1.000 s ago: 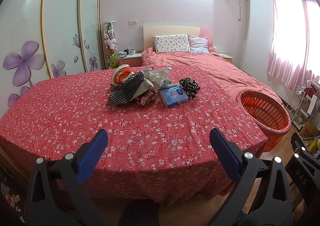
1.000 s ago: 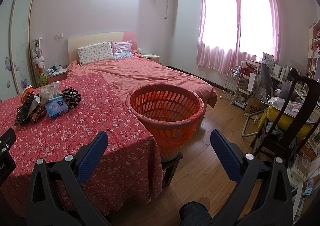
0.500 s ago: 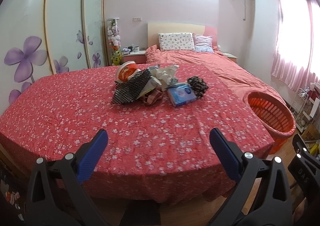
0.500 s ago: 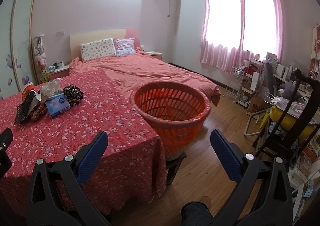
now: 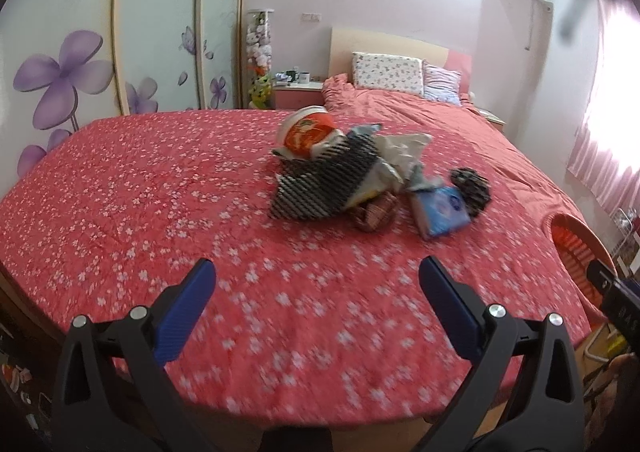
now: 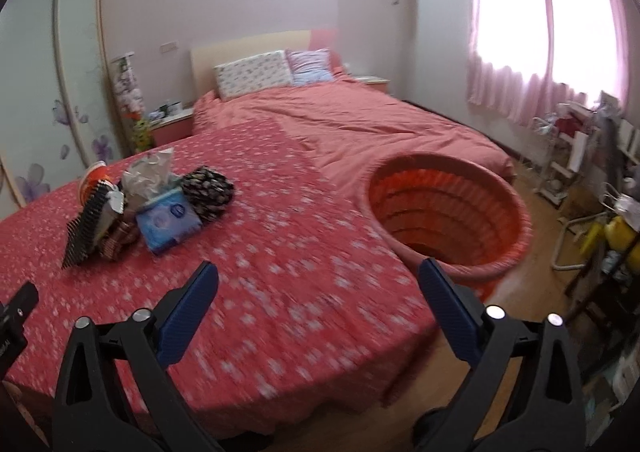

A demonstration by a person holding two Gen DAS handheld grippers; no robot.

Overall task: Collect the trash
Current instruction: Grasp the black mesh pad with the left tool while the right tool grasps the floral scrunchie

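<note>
L gripper (image 5: 316,282) jaws wide, empty, over tablecloth (image 5: 160,192). R gripper (image 6: 318,284) closing, empty; only R view shows basket (image 6: 500,252) interior.

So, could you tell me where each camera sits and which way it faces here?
Left wrist: on the left gripper, angled down over the table at the trash pile; its open blue fingers show.
Right wrist: on the right gripper, facing the table edge and orange basket; its closing, empty fingers show.
Shared: pile, basket, bed.
</note>
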